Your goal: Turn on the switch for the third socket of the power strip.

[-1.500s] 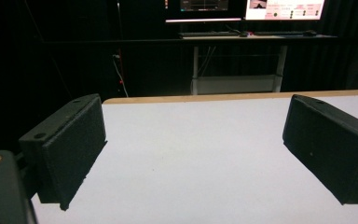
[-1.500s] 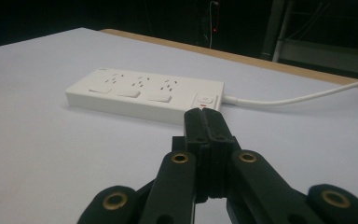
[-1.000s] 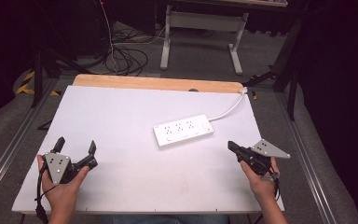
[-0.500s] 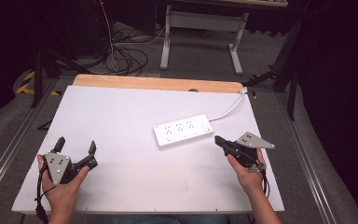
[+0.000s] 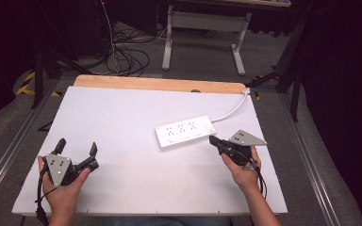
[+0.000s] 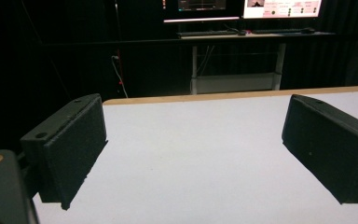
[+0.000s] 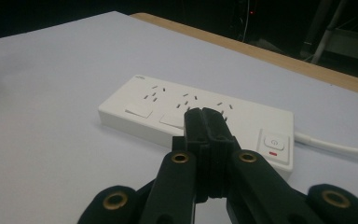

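Two grippers over white table [image 5: 122, 117], power strip [image 5: 185, 132] mid-right.
Right gripper [image 5: 213, 140] jaws pressed together, empty, tips just beside strip; left gripper [image 5: 77, 148] jaws wide, empty.

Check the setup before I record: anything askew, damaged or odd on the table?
Only that the power strip lies at a slant to the table edges. It looks undamaged and nothing is spilled.

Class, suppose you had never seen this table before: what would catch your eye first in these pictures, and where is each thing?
The white power strip lies alone on the pale table, right of centre, its cord running to the far right edge. The right gripper, jaws pressed together, points at its near right end; the left gripper rests wide open at the near left.
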Available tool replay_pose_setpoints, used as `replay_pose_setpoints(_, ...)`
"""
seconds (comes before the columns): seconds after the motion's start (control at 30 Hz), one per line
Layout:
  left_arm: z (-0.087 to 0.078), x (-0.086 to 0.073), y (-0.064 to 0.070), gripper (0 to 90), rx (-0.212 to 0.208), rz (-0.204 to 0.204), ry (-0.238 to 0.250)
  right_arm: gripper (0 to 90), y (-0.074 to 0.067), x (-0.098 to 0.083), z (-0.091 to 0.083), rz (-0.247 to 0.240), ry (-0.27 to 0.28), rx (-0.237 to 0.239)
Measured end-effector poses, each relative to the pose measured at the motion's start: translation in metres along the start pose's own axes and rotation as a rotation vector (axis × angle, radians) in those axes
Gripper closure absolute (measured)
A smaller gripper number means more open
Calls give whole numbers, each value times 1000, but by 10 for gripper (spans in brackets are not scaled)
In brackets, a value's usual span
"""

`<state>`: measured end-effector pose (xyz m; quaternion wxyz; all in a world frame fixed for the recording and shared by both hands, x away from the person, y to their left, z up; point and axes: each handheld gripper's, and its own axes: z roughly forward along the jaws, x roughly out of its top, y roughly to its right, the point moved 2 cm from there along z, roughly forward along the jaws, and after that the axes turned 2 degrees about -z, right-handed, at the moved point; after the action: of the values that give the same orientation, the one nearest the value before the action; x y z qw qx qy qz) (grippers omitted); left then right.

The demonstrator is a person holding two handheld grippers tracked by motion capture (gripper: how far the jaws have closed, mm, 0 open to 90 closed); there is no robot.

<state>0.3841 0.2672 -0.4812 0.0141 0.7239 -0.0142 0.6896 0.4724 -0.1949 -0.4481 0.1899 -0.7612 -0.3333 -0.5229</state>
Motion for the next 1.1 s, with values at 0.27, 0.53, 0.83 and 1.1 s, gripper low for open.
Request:
replay_pose_setpoints(0.27,-2,0,-1,69,5,7,-3,900,-11,10,18,-28,-9,36)
replay_pose_setpoints(0.53,-8,-1,-5,69,23,11,-3,900,-22,18,35,-58,-19,75)
replay_pose_setpoints(0.83,-15,-2,-8,69,41,18,-5,900,-27,21,45,-68,-28,100)
replay_pose_setpoints(1.1,-18,-2,-9,69,44,24,-6,900,-36,25,63,-92,-47,127)
